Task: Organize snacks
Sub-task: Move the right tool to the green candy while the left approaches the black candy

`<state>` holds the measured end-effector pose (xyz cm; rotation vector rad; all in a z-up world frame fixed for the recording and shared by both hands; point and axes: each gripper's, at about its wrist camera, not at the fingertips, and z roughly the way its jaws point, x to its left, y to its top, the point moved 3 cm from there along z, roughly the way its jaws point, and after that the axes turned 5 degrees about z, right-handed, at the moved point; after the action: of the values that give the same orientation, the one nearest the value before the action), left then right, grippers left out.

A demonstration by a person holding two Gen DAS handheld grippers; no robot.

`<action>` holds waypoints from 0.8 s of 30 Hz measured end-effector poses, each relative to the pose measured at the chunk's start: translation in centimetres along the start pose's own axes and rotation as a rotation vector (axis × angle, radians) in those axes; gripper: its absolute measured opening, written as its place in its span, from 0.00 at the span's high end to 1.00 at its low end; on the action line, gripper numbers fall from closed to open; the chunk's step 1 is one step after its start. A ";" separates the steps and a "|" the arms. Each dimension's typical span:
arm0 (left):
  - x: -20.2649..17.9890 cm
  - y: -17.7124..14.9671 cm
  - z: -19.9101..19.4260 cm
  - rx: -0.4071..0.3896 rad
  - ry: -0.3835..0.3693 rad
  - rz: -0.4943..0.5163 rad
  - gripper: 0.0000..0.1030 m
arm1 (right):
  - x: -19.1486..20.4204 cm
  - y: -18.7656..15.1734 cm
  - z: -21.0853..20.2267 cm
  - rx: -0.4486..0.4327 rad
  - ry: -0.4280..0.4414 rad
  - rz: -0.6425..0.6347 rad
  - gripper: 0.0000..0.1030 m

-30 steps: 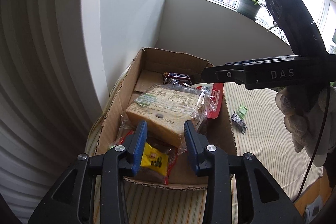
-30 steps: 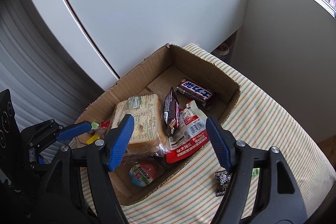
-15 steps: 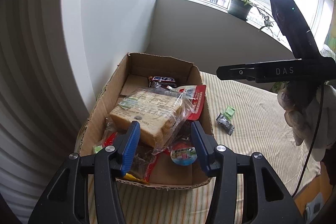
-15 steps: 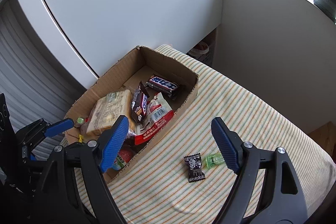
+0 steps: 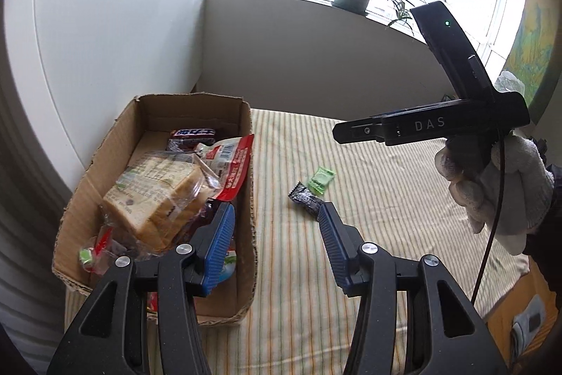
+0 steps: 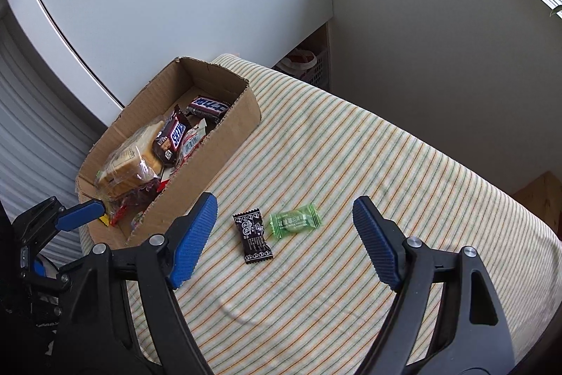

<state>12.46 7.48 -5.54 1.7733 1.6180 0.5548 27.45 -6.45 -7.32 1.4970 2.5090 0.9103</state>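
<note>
**Two sweets left outside the box**

The right claw point(image 6: 284, 241) hangs spread over the striped table point(image 6: 386, 164), its jaws narrowing with nothing pressed between them. Framed in the gap below lie a black sweet packet point(image 6: 253, 236) and, just beside it, a green wrapped sweet point(image 6: 295, 220), both apart from the cardboard box point(image 6: 210, 160). The left claw point(image 5: 277, 245) is spread and empty too, poised over the near corner of the box, which holds a bagged loaf point(image 5: 158, 195), chocolate bars and other packets. The step in hand looks like collecting the last loose pieces. Next the right claw probably needs to drop onto one flat packet and pinch it off the cloth.
</note>
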 end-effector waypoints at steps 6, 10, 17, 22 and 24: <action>-3.1 -0.2 1.5 0.029 -0.057 0.033 0.63 | -0.9 -0.8 2.2 0.070 0.069 -0.003 0.59; -4.8 -0.5 3.4 0.076 -0.092 0.043 0.64 | -0.9 -1.0 4.3 0.110 0.119 -0.015 0.60; -5.4 -0.9 5.6 0.114 -0.094 0.022 0.66 | -1.4 -0.5 7.6 0.157 0.186 -0.012 0.61; -5.3 -1.0 6.4 0.133 -0.080 0.022 0.66 | -1.3 -0.5 9.1 0.169 0.188 -0.030 0.63; -5.1 -1.1 6.6 0.139 -0.073 0.020 0.66 | -1.4 -0.6 9.3 0.177 0.177 -0.041 0.68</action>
<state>15.63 1.20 -10.25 1.8899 1.6237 0.3897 31.07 -3.65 -15.62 1.4649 2.8018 0.8705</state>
